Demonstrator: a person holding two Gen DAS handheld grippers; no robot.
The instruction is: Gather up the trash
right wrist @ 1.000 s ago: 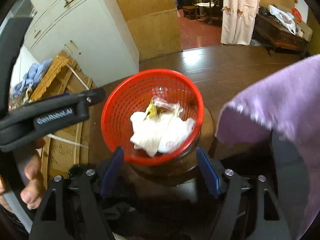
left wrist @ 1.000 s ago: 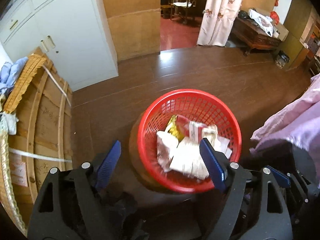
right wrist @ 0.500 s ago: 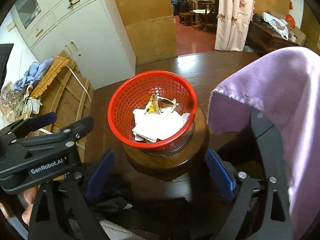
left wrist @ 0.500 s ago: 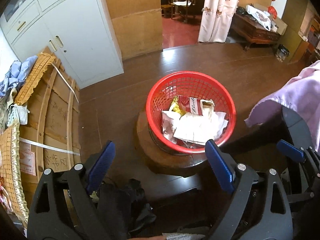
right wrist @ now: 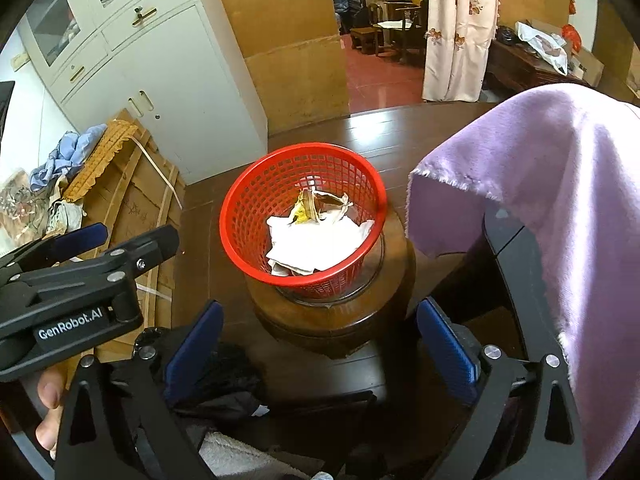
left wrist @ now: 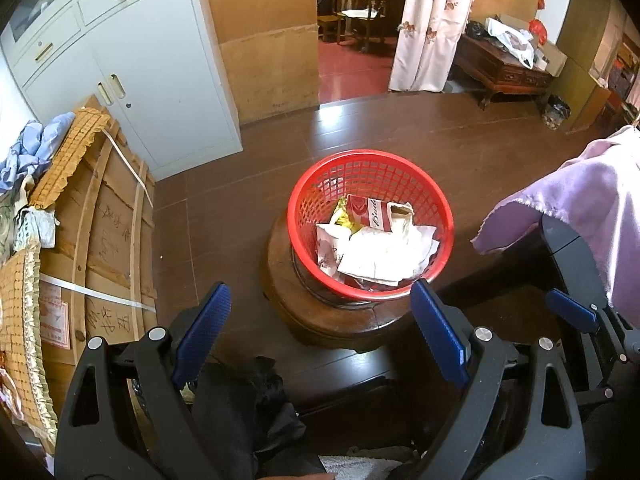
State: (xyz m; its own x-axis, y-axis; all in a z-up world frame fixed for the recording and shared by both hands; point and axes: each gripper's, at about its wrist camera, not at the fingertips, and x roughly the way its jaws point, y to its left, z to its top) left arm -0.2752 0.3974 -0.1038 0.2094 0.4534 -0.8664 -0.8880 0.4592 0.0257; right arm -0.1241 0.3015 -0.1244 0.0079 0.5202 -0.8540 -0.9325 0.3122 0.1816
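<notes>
While both grippers, left gripper [left wrist: 318, 332] and right gripper [right wrist: 320, 346], hang with jaws apart and empty, they have pulled back from the red basket [left wrist: 370, 226] on its wooden stool [left wrist: 332, 320]; the trash [left wrist: 374, 246] inside suggests collection is finished.

We read "GenRobot.AI" in white letters on the black body of the left gripper [right wrist: 86, 246], seen from the right wrist. On the red and white carton [left wrist: 370, 216] in the red basket [left wrist: 298, 216] we read a script "Bud"; the rest is hidden. Dark handwritten characters on the wooden crate [left wrist: 108, 240] are too indistinct for us to read.
</notes>
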